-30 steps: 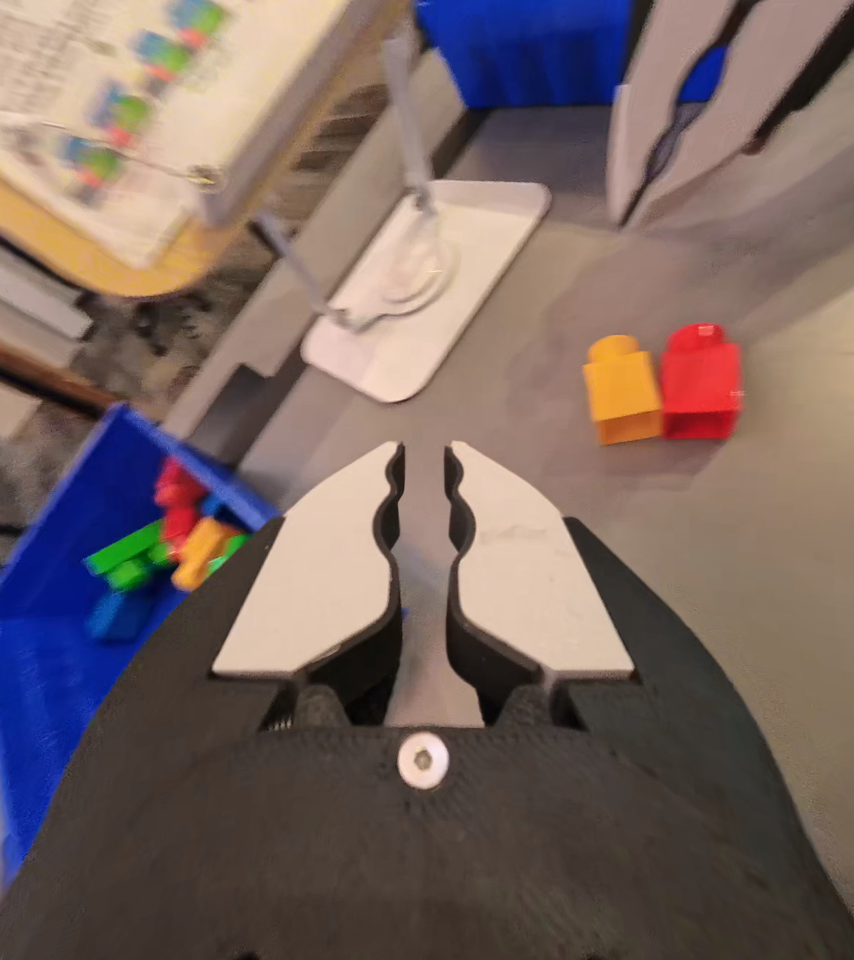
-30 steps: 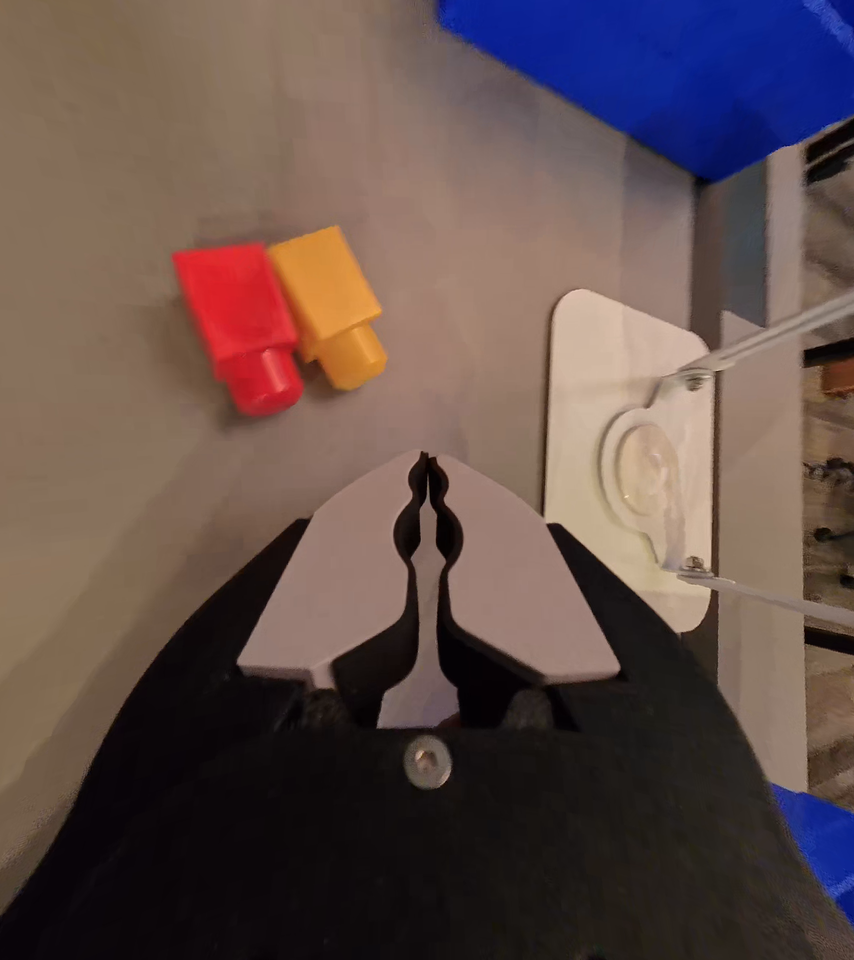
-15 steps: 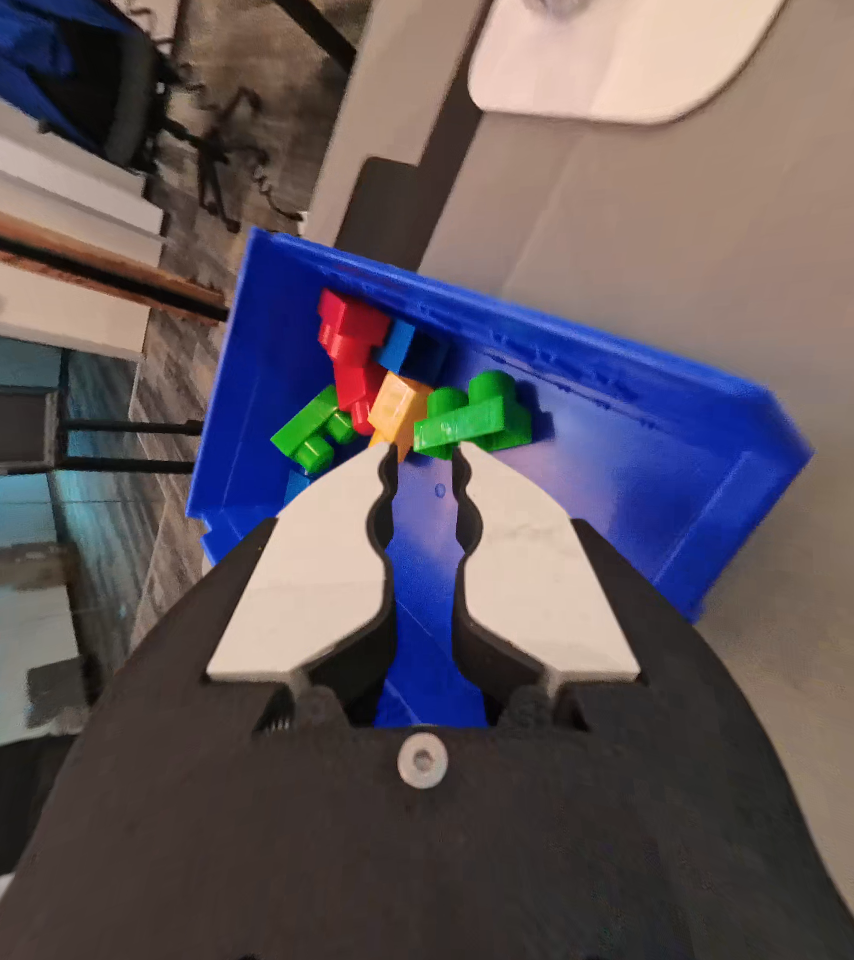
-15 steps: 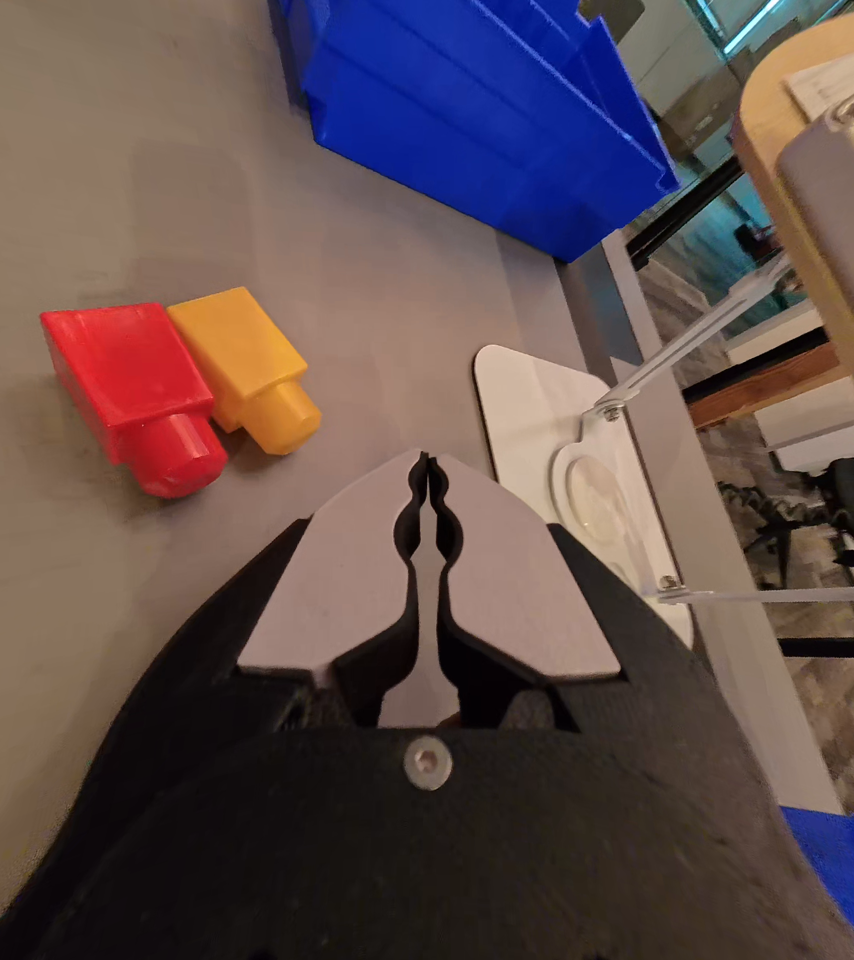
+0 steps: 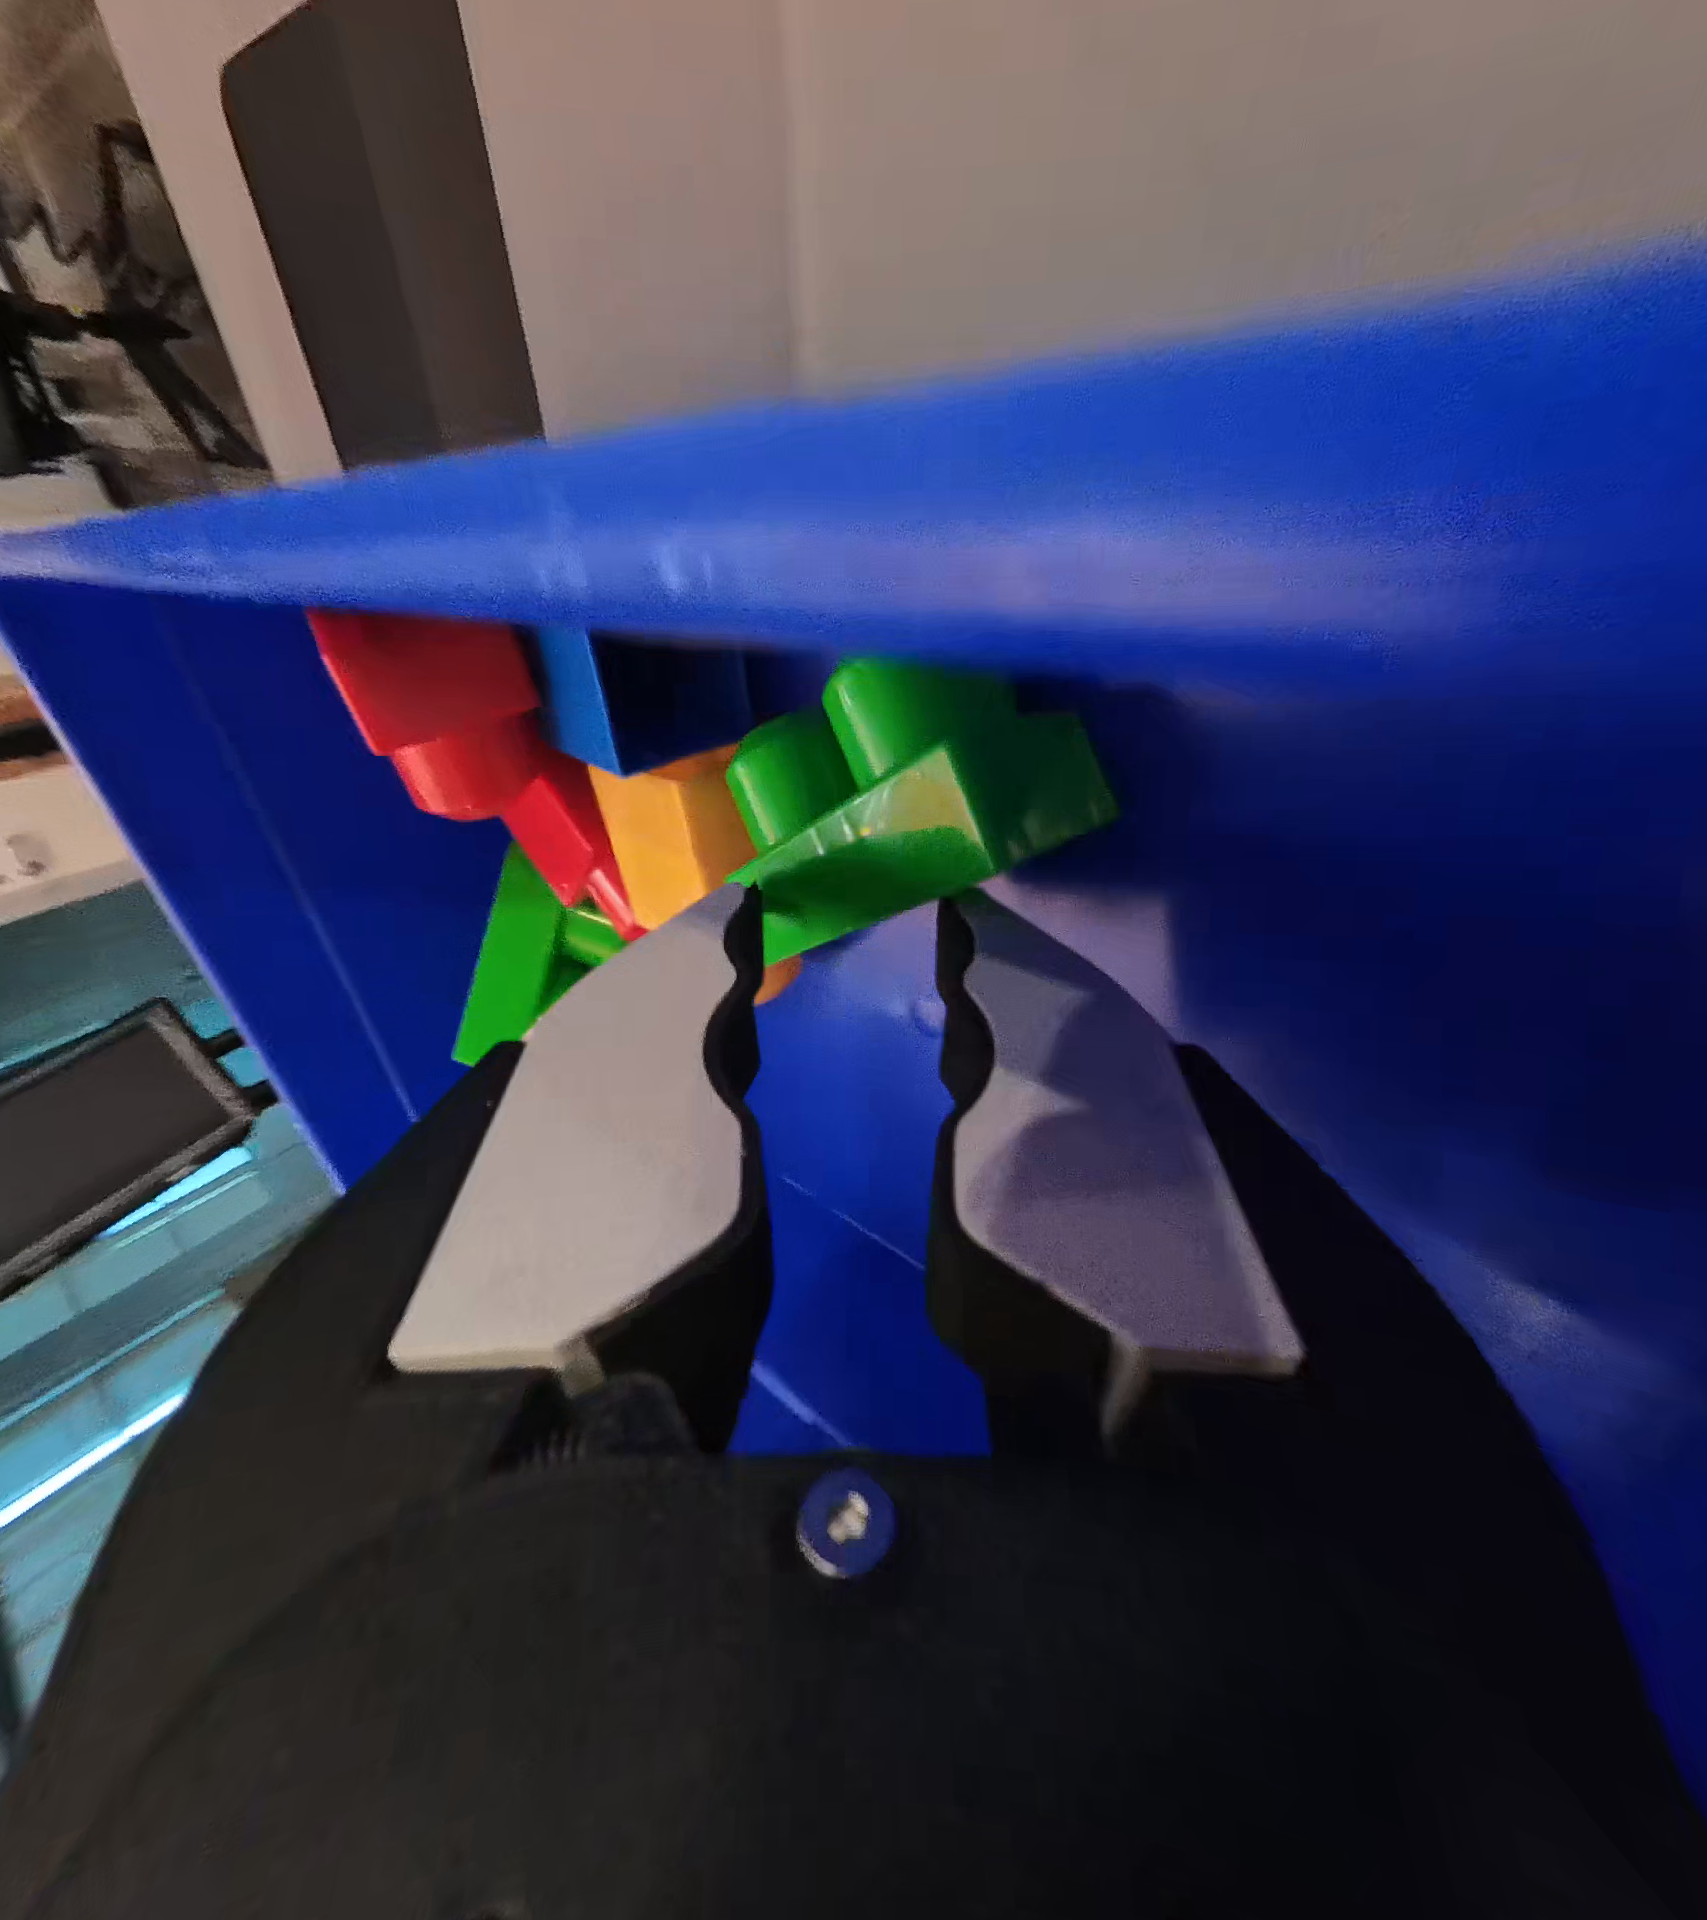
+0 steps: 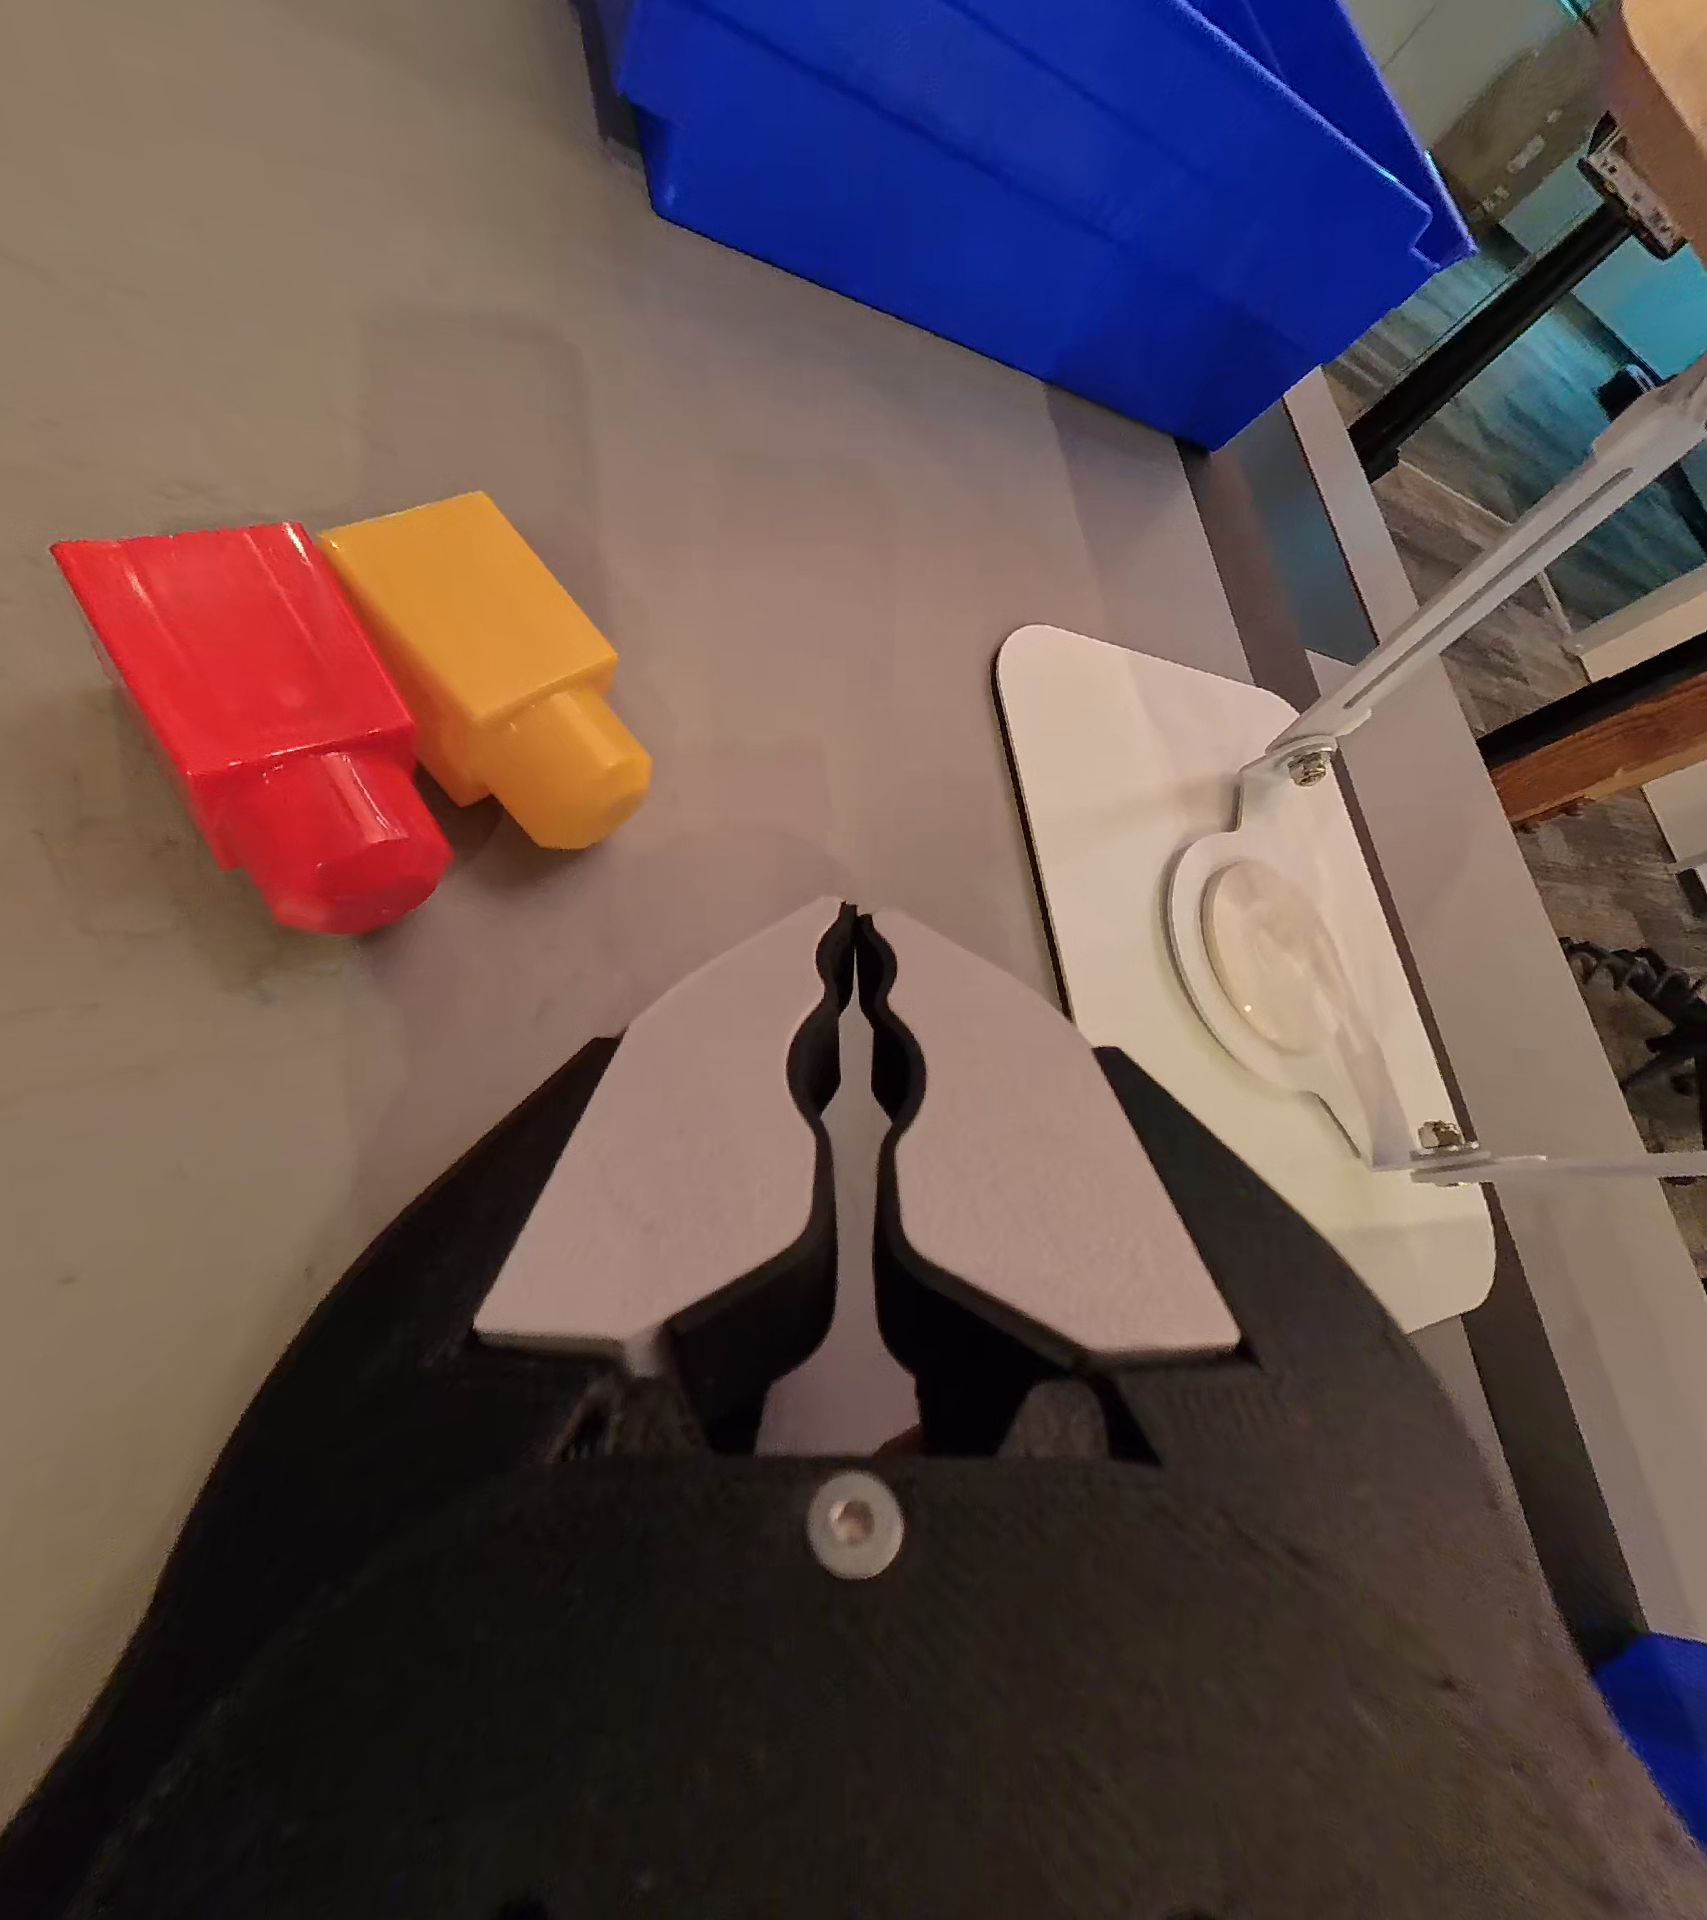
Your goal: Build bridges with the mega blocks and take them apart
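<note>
left gripper (image 5: 844,914) held open inside blue bin (image 5: 1451,935), nothing gripped | green block (image 5: 911,831) lies dead ahead at the fingertips, long axis apparently running left-right across the gap, view blurred | right gripper (image 6: 854,920) closed, empty, over the table (image 6: 205,1143) near red block (image 6: 246,707) and yellow block (image 6: 485,644)

I see a blue bin (image 5: 1036,540) w/ green block (image 5: 932,800), red block (image 5: 433,707), orange block (image 5: 667,842) and blue block (image 5: 584,707) inside. On my grey table (image 6: 309,260): plain red block (image 6: 246,707) next to a yellow-orange block (image 6: 485,655). White stand base (image 6: 1140,790), more blue bins (image 6: 984,177). Gripper fingers (image 6: 683,1143) light grey on black bodies, no patterns.
</note>
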The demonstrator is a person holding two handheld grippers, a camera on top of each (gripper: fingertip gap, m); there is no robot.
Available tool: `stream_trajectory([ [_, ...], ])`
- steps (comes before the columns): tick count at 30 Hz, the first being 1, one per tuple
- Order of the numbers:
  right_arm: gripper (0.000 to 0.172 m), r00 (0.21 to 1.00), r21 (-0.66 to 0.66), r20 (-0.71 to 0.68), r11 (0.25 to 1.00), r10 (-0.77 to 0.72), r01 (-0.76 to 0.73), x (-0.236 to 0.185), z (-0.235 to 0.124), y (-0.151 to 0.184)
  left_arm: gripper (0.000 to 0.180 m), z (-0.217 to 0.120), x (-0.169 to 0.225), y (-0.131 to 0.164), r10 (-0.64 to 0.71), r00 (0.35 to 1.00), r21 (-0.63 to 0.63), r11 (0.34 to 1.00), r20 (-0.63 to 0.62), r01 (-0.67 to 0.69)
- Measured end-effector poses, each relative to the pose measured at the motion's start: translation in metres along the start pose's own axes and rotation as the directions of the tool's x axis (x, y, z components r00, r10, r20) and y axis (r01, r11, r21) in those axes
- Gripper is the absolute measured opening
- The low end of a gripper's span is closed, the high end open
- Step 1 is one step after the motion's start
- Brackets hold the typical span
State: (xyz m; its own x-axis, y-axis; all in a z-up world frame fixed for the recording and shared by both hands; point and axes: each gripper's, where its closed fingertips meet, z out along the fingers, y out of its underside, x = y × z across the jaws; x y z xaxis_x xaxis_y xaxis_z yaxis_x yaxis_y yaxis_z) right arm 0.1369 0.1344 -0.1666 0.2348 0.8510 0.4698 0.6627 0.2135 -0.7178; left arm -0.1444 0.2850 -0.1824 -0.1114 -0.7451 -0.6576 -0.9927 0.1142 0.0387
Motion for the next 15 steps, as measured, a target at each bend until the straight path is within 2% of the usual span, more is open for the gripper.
stream_trajectory([
  [2,0.000,1.000,0.000,0.001,1.000,-0.002,0.002,0.000,0.000,0.000,0.020,0.002,-0.007,-0.002,0.028,0.998,0.005,1.000,0.047,-0.028],
  [4,0.000,1.000,0.005,0.004,1.000,0.001,-0.001,0.000,0.000,0.000,0.017,0.004,-0.012,-0.003,0.007,0.998,0.028,1.000,0.067,-0.009],
  [6,0.000,1.000,0.009,0.005,1.000,0.003,-0.003,0.000,-0.001,-0.001,0.003,0.002,-0.021,0.001,-0.024,0.993,0.024,0.999,0.119,0.022],
  [11,0.000,1.000,0.009,0.010,1.000,0.010,-0.010,-0.001,-0.001,0.001,0.002,-0.009,-0.025,0.006,-0.101,0.983,0.046,0.994,0.156,0.095],
  [15,0.000,1.000,0.013,0.007,1.000,0.012,-0.012,0.001,-0.002,0.000,0.002,-0.032,-0.028,0.009,-0.231,0.958,0.122,0.970,0.170,0.213],
])
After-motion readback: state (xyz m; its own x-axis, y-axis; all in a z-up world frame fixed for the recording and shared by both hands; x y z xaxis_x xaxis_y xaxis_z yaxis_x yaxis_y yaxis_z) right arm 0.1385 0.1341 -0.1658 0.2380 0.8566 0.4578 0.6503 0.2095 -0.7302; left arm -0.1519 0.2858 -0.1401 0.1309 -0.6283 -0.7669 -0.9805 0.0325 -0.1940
